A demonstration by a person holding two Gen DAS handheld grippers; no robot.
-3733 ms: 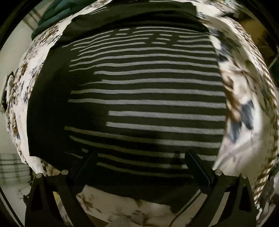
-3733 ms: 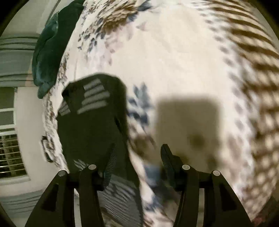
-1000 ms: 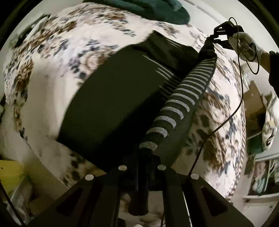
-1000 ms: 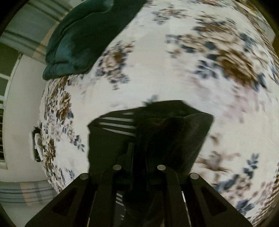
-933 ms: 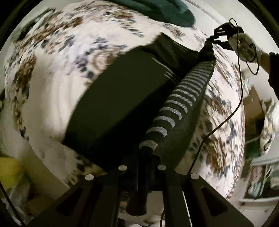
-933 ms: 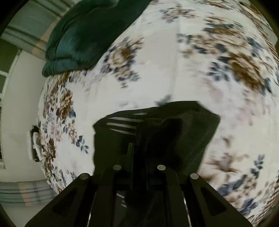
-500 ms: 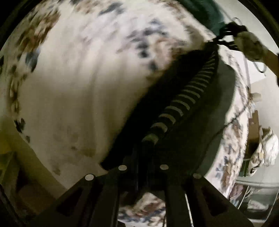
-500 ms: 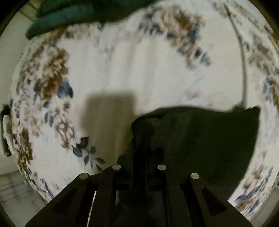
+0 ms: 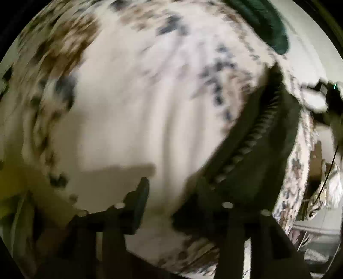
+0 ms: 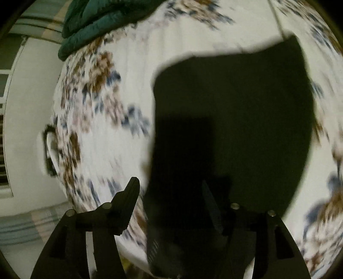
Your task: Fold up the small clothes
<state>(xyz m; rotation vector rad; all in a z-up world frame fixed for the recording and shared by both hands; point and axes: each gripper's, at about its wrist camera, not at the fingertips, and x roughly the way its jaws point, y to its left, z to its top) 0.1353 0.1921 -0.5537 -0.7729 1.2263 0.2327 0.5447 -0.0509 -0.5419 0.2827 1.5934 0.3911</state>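
Both grippers gape, holding nothing.
Left gripper (image 9: 171, 197) and right gripper (image 10: 169, 199) hover with fingers spread over the dark striped garment (image 10: 231, 128), which lies folded on the floral bedspread (image 10: 103, 107) near a green blanket (image 10: 103, 19).

A white bedspread printed with brown and blue flowers (image 10: 103, 111) fills the ground ahead of both tools. A folded dark green quilted blanket (image 10: 100, 19) lies on its far edge, up and left of the right tool (image 9: 265, 23), with a pale wall (image 10: 27, 90) beyond the bed's left side.
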